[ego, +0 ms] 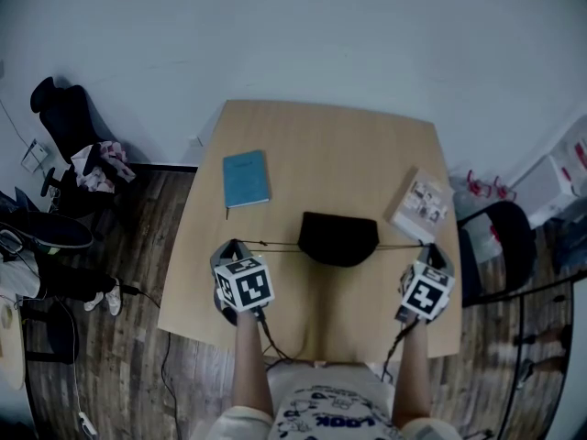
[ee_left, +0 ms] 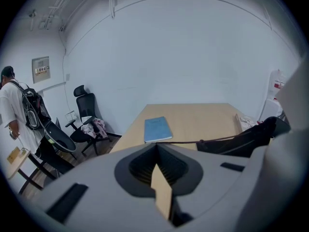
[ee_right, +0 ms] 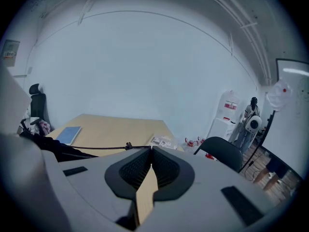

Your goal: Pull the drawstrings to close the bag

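Observation:
A black drawstring bag (ego: 338,238) lies in the middle of the wooden table (ego: 312,136), its mouth gathered. Thin dark drawstrings run taut from it to both sides. My left gripper (ego: 235,246) is shut on the left drawstring (ego: 271,244); in the left gripper view the cord (ee_left: 183,142) leaves the closed jaw tips (ee_left: 156,145) toward the bag (ee_left: 248,138). My right gripper (ego: 431,249) is shut on the right drawstring (ego: 402,245); in the right gripper view the knotted cord (ee_right: 128,146) runs from the jaw tips (ee_right: 151,149) to the bag (ee_right: 46,146).
A blue book (ego: 246,178) lies on the table's back left, and a printed packet (ego: 420,203) on the back right. A black chair (ego: 500,236) stands right of the table, an office chair (ego: 64,117) with clothes at far left. People stand in the background.

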Available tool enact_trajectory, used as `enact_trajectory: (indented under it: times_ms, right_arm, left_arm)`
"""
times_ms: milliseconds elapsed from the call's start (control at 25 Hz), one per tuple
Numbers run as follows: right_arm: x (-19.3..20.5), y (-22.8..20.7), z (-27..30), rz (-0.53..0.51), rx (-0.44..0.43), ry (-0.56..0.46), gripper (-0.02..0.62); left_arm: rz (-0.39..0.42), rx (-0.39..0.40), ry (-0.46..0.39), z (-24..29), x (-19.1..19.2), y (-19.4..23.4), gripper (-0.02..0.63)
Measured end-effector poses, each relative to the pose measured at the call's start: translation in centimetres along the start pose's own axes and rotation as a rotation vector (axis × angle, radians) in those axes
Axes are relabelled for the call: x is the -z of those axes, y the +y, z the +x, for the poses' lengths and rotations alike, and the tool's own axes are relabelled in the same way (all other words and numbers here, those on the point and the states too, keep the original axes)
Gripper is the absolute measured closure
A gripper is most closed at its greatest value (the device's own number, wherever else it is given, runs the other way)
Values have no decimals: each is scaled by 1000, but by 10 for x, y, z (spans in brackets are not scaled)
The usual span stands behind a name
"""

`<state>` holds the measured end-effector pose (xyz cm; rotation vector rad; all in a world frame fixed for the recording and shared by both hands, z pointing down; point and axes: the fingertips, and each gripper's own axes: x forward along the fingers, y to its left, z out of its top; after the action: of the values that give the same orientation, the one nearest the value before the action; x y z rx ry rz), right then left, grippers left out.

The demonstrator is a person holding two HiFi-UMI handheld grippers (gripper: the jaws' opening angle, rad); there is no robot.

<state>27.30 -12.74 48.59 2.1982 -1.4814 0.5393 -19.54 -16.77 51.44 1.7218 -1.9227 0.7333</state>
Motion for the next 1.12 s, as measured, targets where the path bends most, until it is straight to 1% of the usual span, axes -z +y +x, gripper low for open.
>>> enact_trajectory:
  times_ms: [200, 440, 640, 760, 960, 1120]
  right_arm:
    - [4, -10, 0, 8, 36, 5, 588]
    - [-6, -19, -3, 19, 68, -17, 588]
    - [-5, -26, 0, 22, 97, -28, 588]
    - [-6, -30, 1, 16, 116, -38, 588]
    - [7, -40, 2, 64, 145, -5, 588]
    - [5, -44, 4, 73, 156, -7, 588]
  left_arm:
    - [-17, -28, 5, 1, 1, 5, 604]
    - [-20, -39, 6, 0, -2, 10, 604]
    - [-23, -68, -2, 2, -5, 13, 604]
    - [-44, -78, -6, 2, -5, 13, 604]
    - [-67, -102, -12, 1, -3, 17, 604]
    - [-67, -118, -18, 0, -5, 17, 604]
